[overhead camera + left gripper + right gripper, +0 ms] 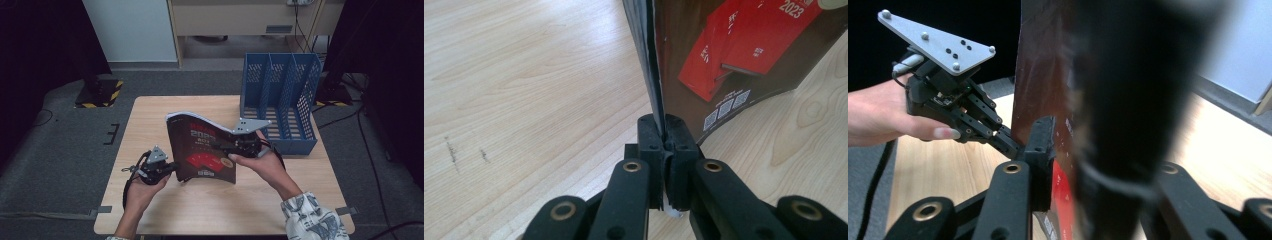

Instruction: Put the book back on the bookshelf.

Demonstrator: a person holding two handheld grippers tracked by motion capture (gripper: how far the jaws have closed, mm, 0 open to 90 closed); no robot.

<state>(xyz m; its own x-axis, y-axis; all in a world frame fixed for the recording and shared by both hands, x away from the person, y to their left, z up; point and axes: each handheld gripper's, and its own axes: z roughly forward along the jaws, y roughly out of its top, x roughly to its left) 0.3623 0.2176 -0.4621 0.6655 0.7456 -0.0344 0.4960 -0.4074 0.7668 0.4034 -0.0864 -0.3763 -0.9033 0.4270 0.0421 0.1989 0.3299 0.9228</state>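
Left gripper (172,167) is clamping the book (202,147) upright by its spine edge; right gripper (225,146) is straddling it with slack jaws, likely regripping for the file rack (280,102) at the tabletop's far right corner.

Bare worktop (150,125) along the left side and far-left corner, open to a pass; bare strip across the near edge too, between the two forearms. Middle blocked by the book (202,147), standing curved on its lower edge, clamped at its left edge by the left gripper (172,167) and straddled near its right edge by the right gripper (227,147). Far right corner taken by the blue file rack (280,100), upright with three open slots. Only a narrow gap between rack front and right gripper. Open worktop on the near right, beside the sleeve (312,217)
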